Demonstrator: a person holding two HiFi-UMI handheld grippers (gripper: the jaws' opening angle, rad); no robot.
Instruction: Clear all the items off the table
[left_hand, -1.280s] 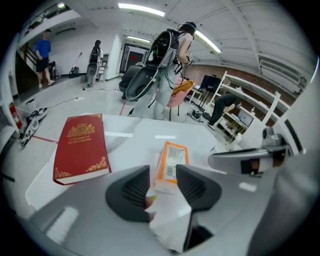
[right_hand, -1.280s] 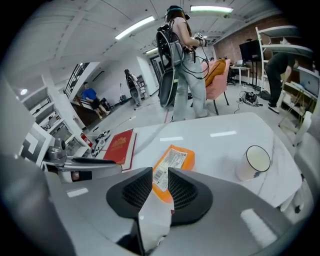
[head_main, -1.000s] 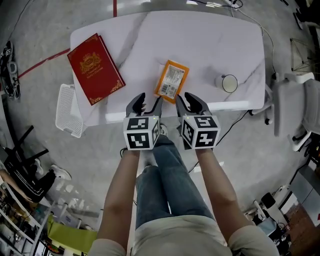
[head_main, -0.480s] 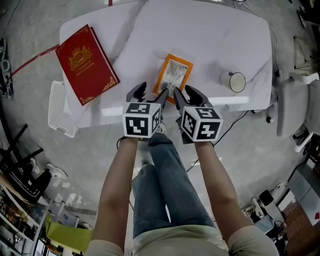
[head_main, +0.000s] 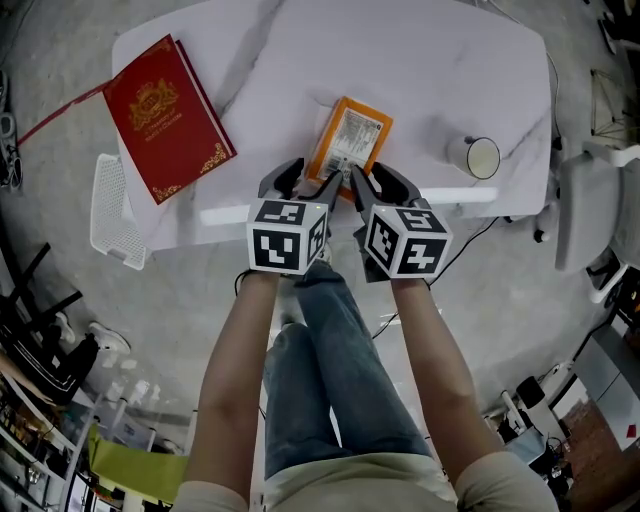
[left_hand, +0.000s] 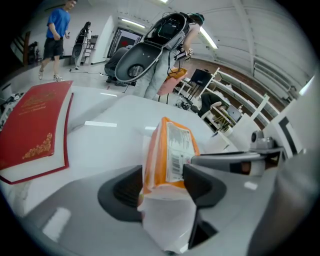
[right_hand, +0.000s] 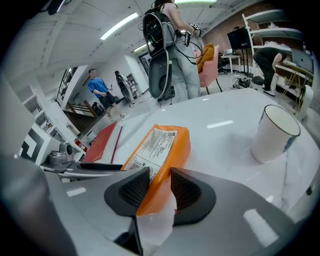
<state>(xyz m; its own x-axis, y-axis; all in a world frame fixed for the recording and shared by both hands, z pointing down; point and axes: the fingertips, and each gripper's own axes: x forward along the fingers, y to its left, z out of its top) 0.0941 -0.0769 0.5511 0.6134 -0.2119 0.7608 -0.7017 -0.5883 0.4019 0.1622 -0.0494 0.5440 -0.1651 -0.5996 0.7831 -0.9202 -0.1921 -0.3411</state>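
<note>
Two grippers (head_main: 307, 182) (head_main: 375, 182) mid-closure on orange packet (head_main: 350, 140)

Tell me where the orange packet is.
Head view: the orange packet is near the table's near edge, between the red book at left and the white cup at right.

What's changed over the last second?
The left claw and right claw moved forward onto the near end of the orange packet, and their jaws have just been closing with it between them. The packet is still on the table; the red book and cup stayed put.
</note>
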